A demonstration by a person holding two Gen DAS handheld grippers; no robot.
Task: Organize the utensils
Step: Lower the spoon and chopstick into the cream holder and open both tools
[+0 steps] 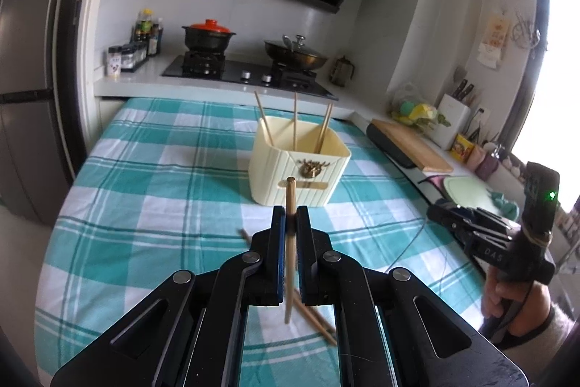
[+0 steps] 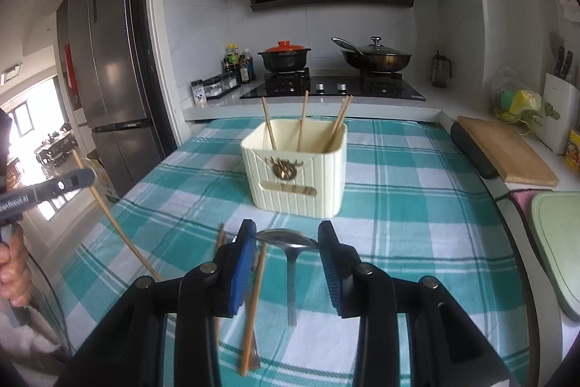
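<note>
A cream utensil holder (image 1: 299, 165) (image 2: 295, 165) stands on the checked tablecloth with three chopsticks (image 2: 302, 120) upright in it. My left gripper (image 1: 291, 216) is shut on a wooden chopstick (image 1: 290, 242), held upright above the table in front of the holder; it also shows at the left of the right wrist view (image 2: 105, 209). My right gripper (image 2: 286, 234) is open above a metal spoon (image 2: 288, 242) that lies on the cloth, with a loose chopstick (image 2: 253, 307) beside it. More loose chopsticks (image 1: 313, 318) lie under the left gripper.
The stove counter (image 2: 326, 97) with a red-lidded pot (image 2: 284, 55) and a wok (image 2: 377, 57) runs behind the table. A wooden cutting board (image 2: 507, 151) and a green mat (image 2: 558, 242) lie on the right. A fridge (image 2: 108, 78) stands at the left.
</note>
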